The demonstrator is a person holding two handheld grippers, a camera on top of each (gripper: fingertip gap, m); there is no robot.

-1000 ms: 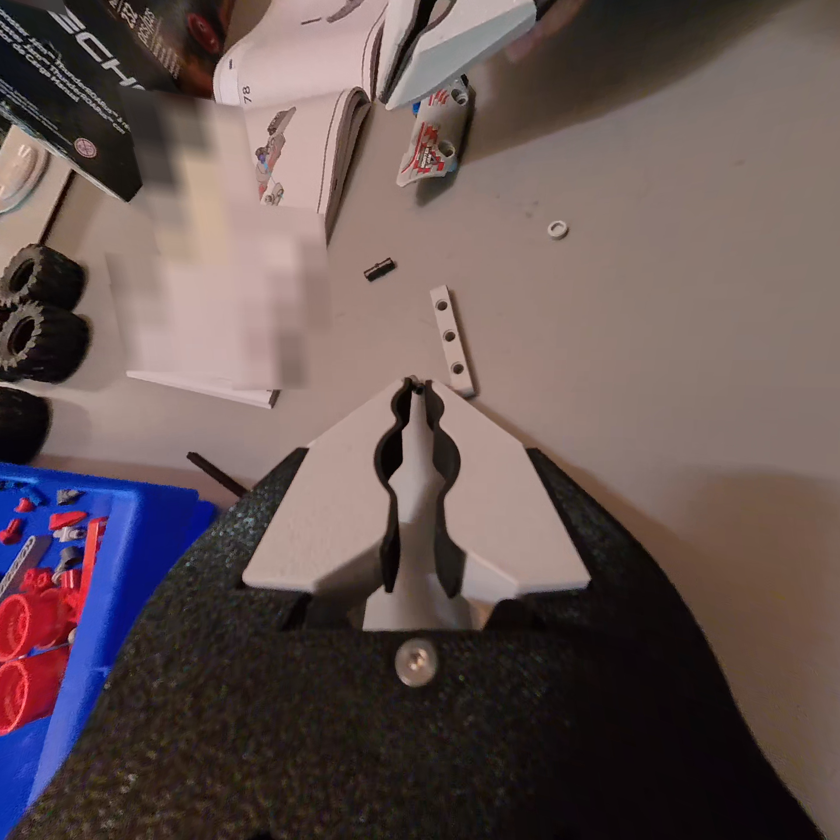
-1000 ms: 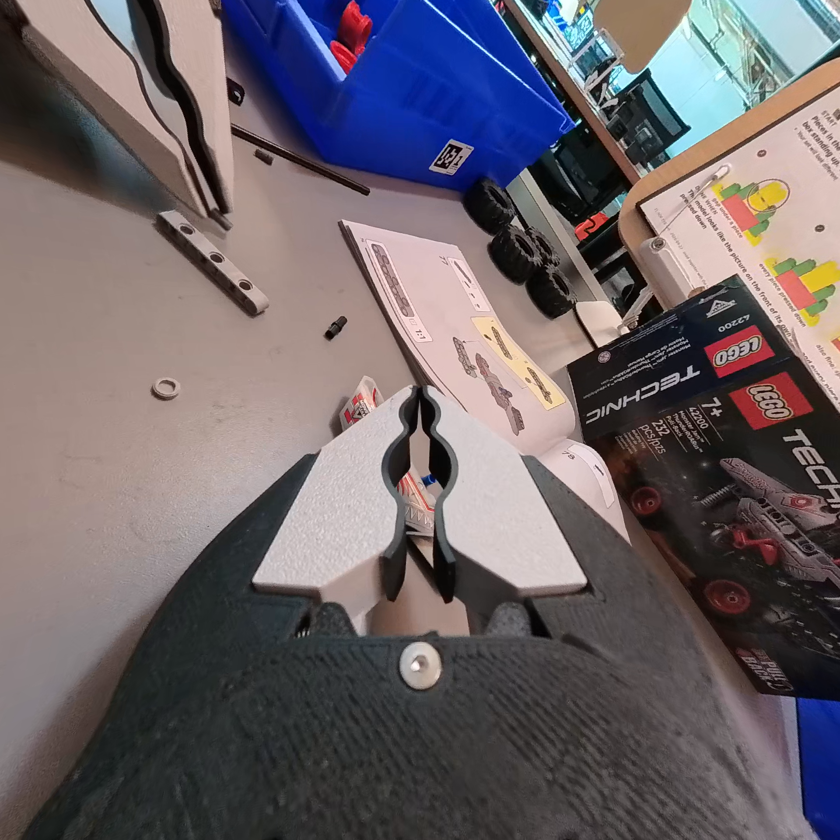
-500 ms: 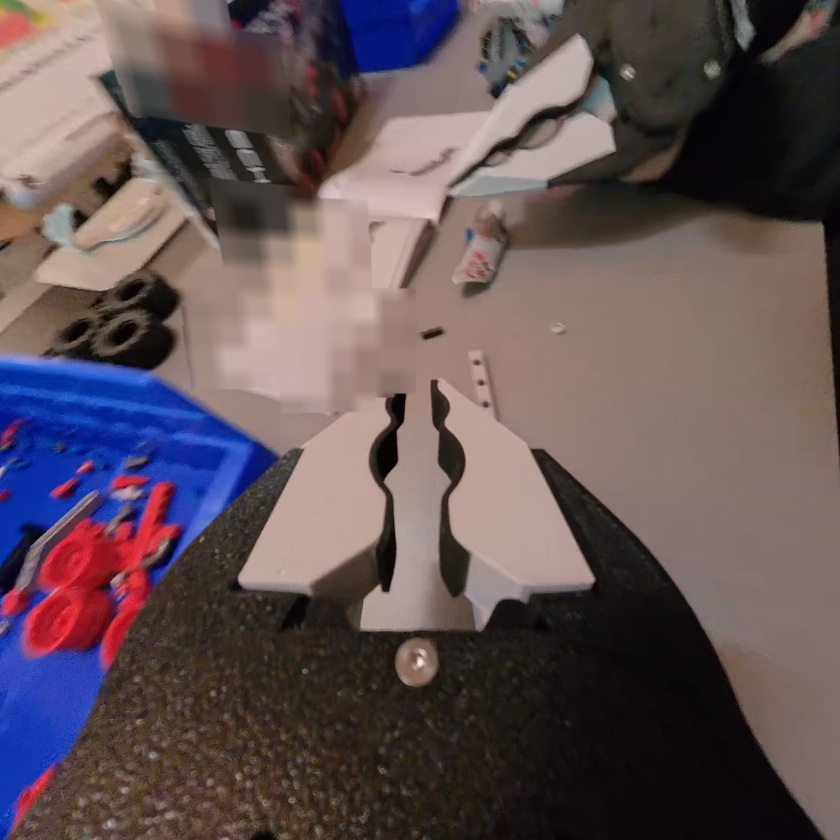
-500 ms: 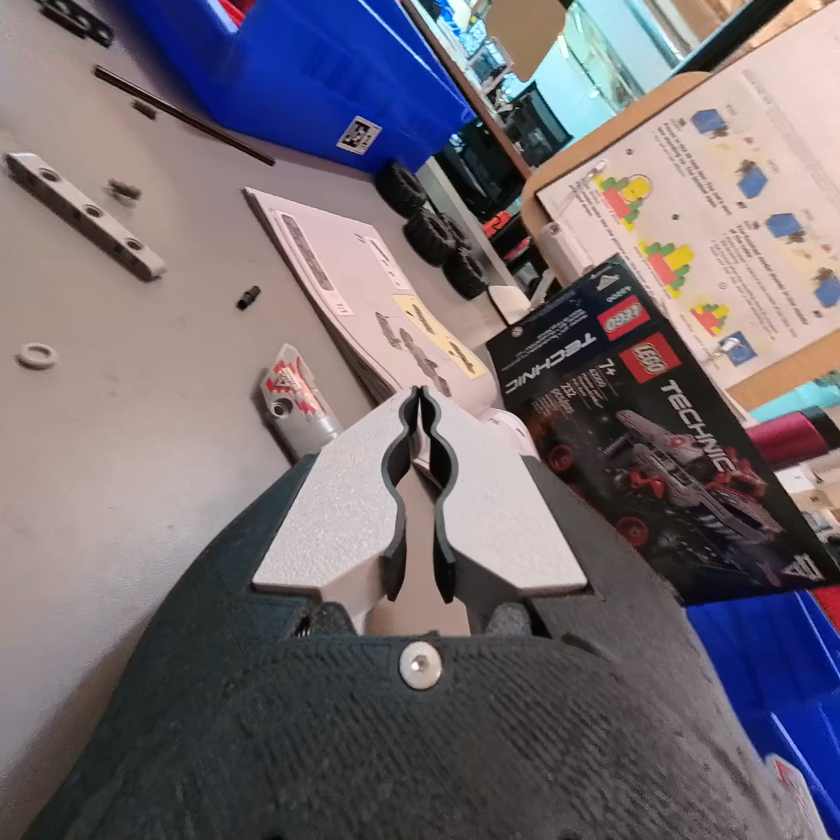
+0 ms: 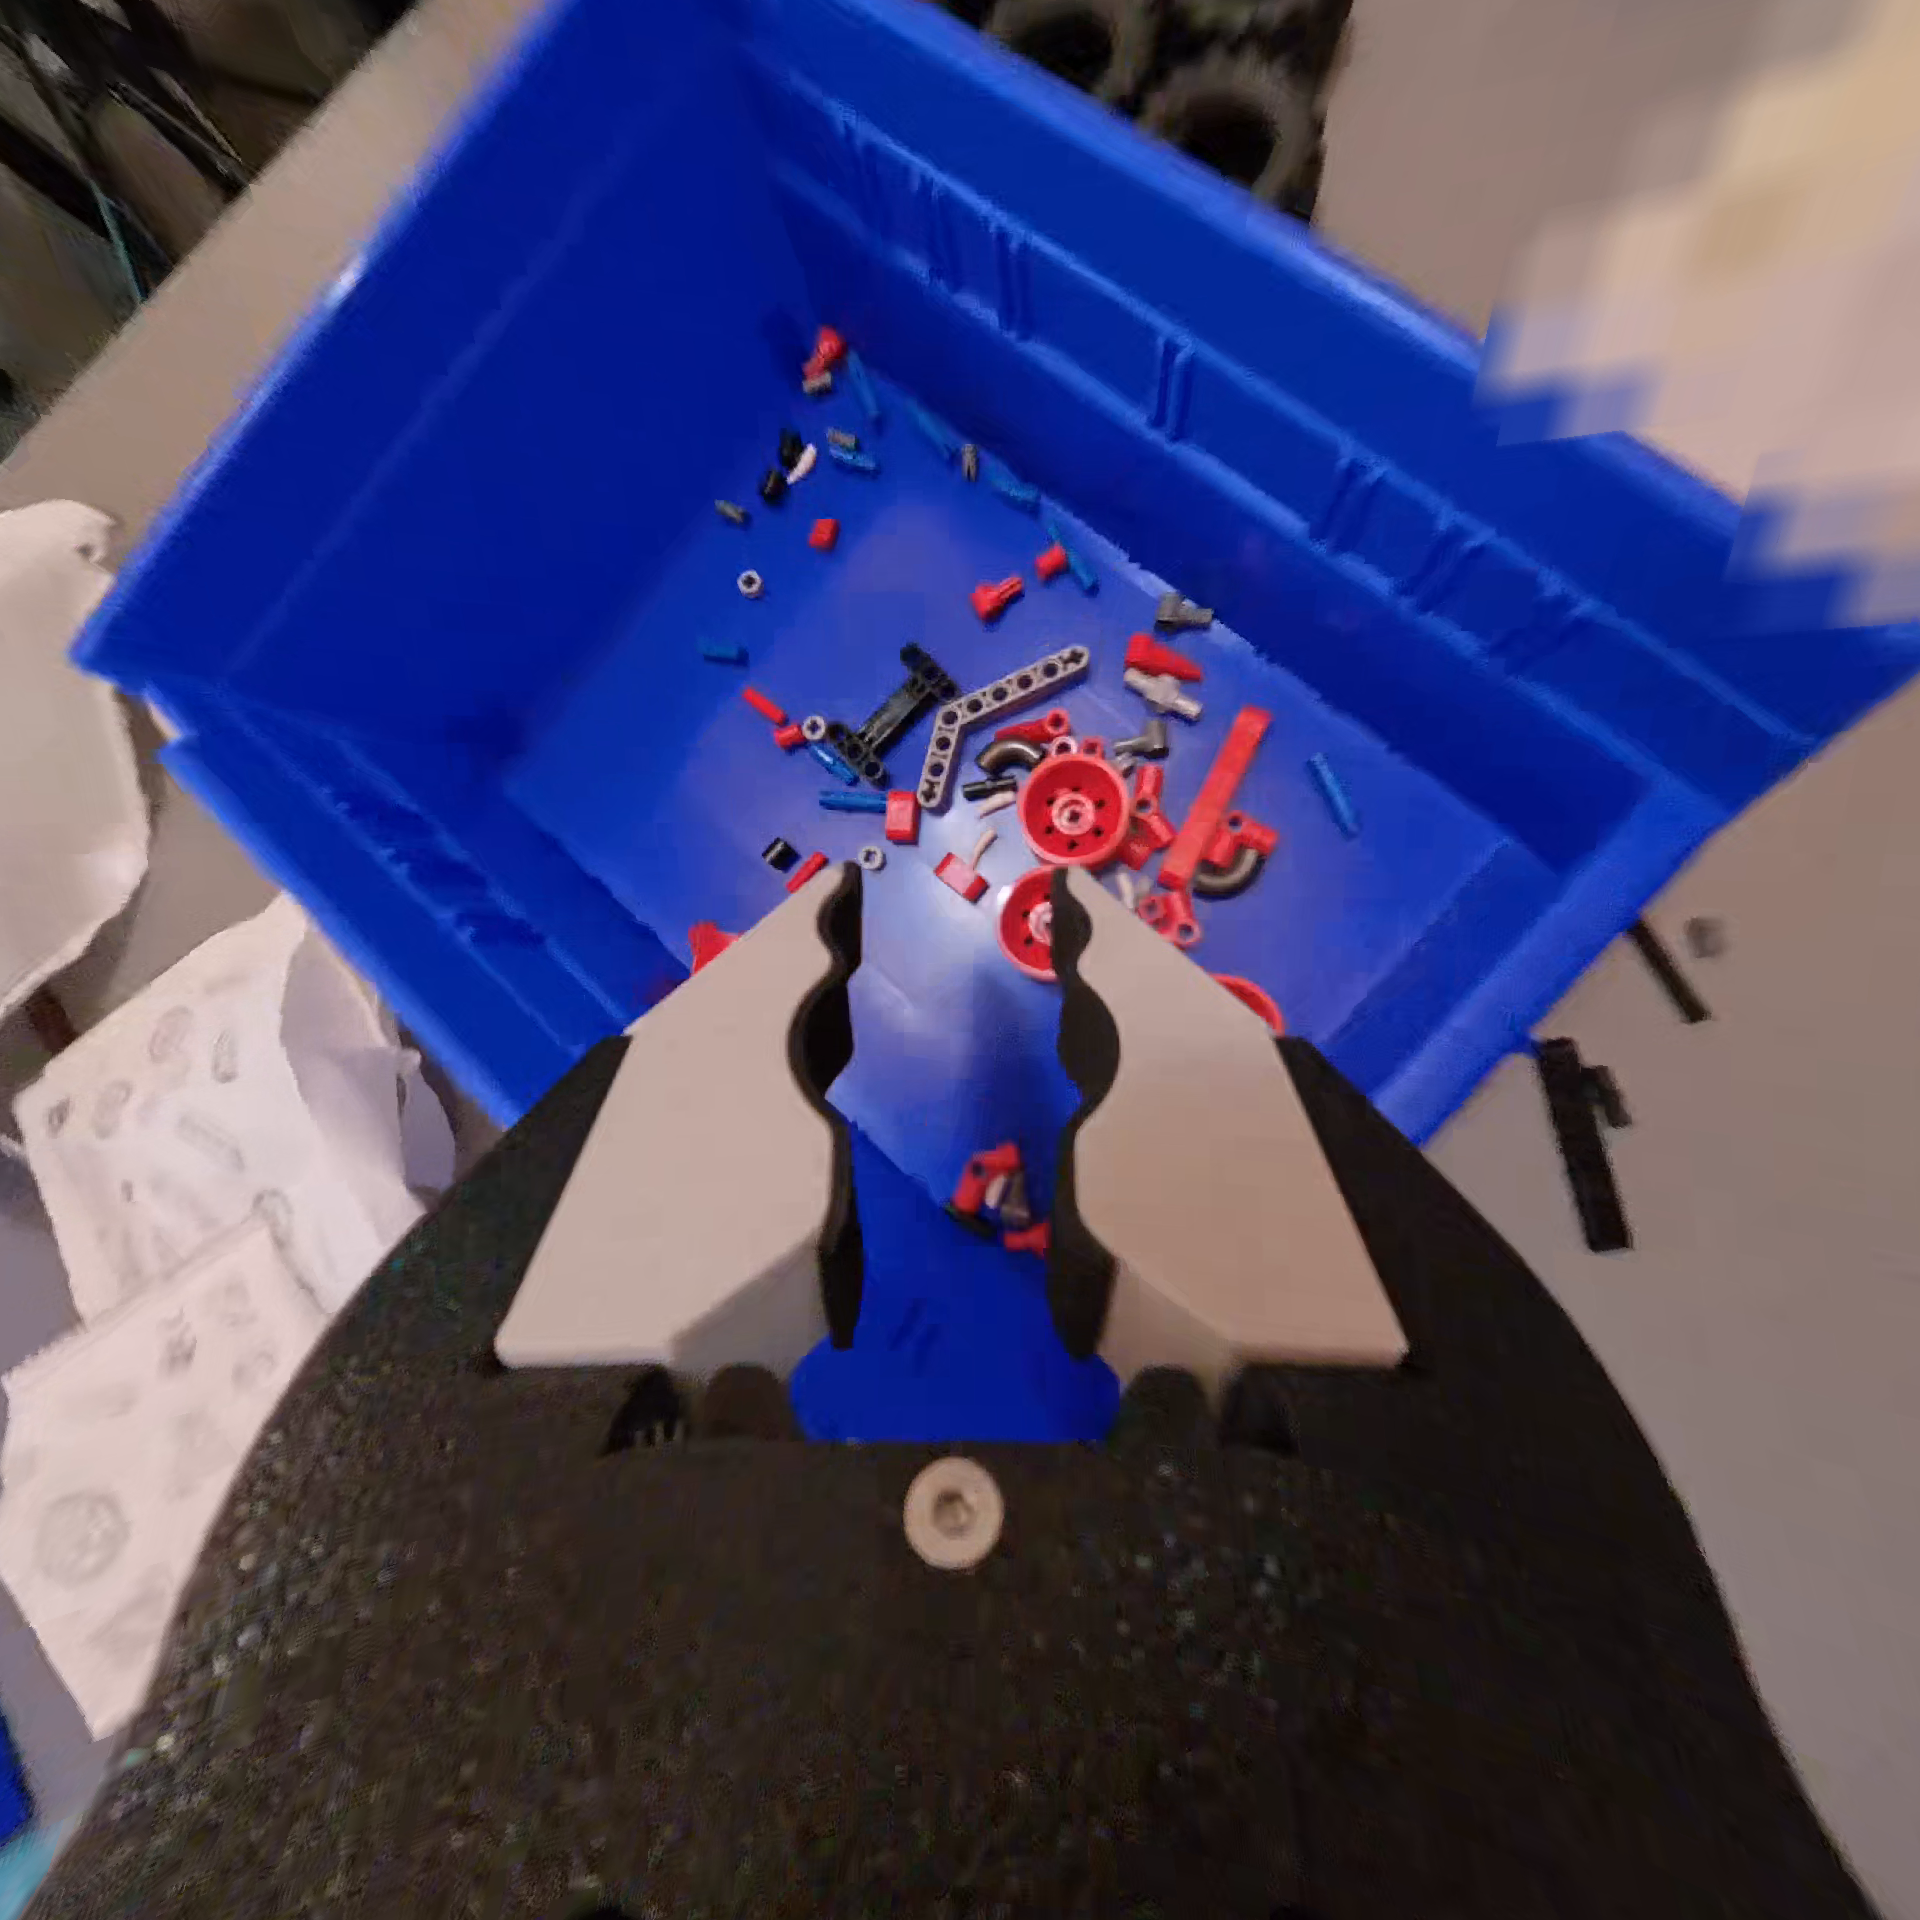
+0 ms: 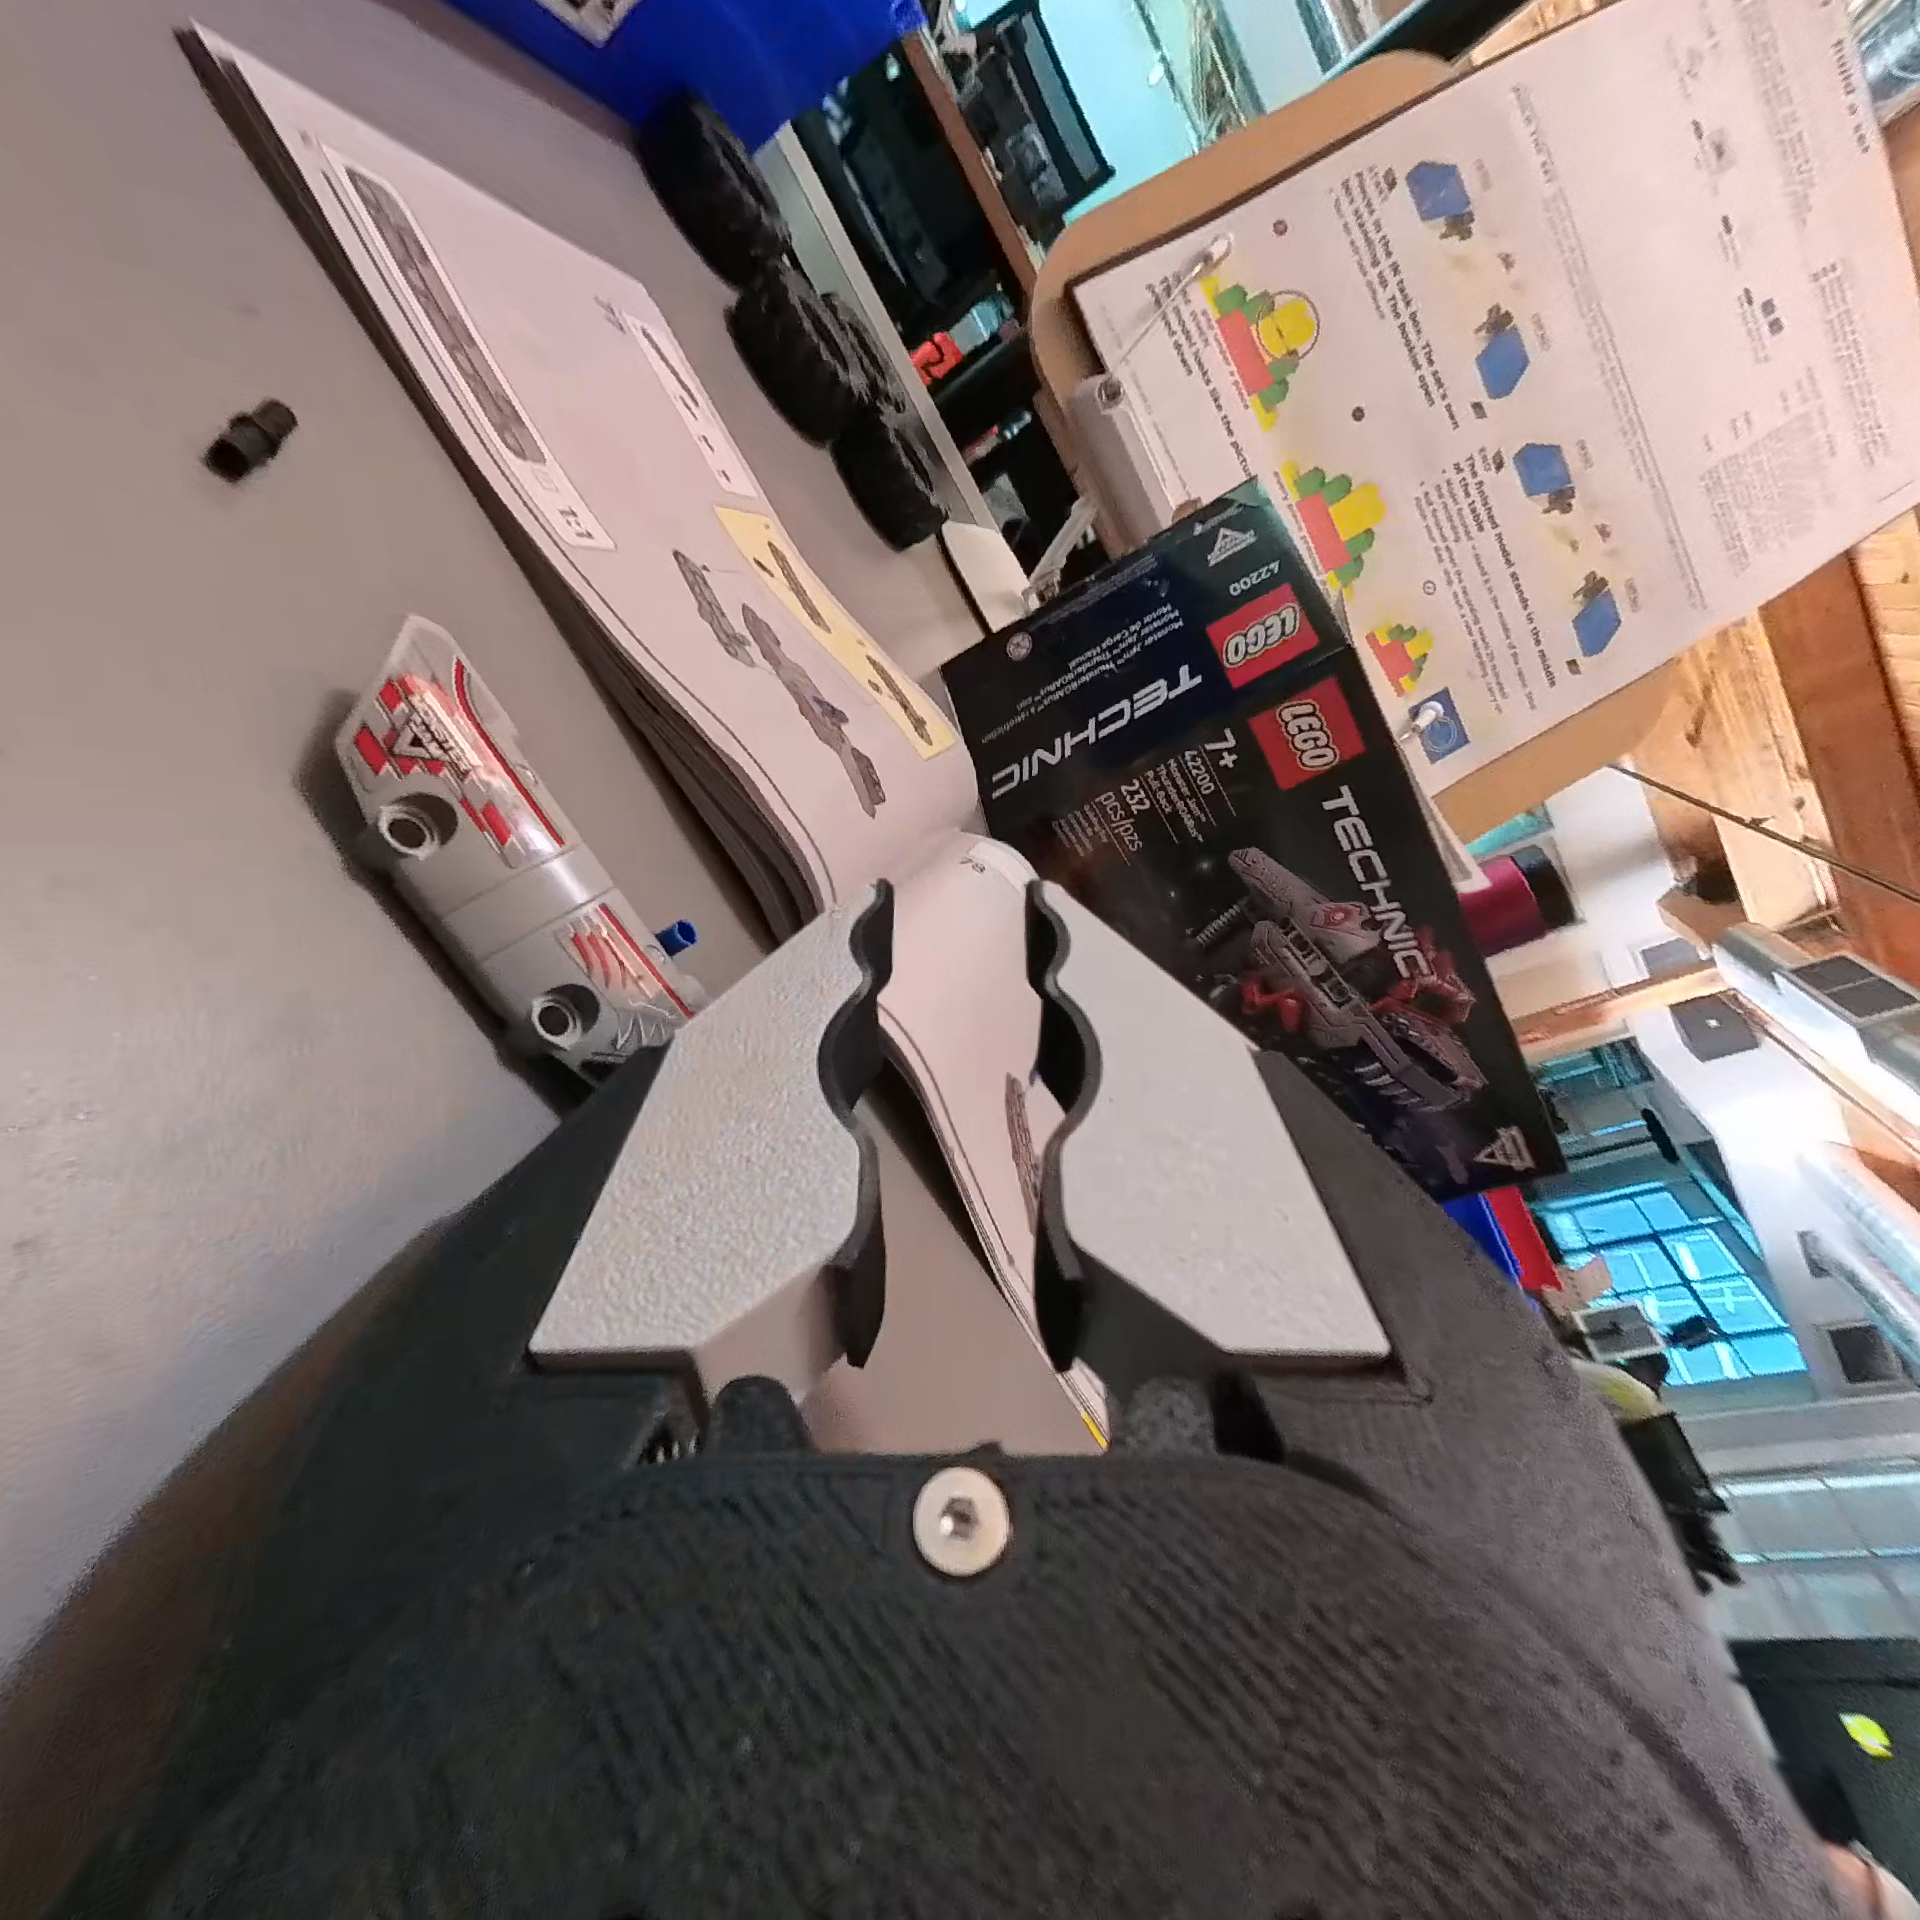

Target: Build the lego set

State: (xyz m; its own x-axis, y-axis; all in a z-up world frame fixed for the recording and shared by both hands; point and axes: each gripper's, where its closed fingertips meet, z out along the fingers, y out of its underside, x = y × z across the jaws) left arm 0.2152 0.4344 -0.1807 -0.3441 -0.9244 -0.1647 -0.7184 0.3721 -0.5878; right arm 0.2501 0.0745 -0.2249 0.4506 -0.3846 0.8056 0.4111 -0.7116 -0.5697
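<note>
Left gripper (image 5: pixel 956 899) jaws parted, empty; right gripper (image 6: pixel 956 914) jaws parted, empty.

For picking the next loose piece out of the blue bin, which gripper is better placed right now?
Left. The left gripper hangs open directly over the blue bin, above the red wheel hubs. The right gripper is open over the instruction booklet, away from the parts.

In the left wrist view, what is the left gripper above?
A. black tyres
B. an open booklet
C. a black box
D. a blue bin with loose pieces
D: the left gripper, jaws open and empty, points down into the blue bin, where red wheel hubs and small pieces lie on the floor.
</note>
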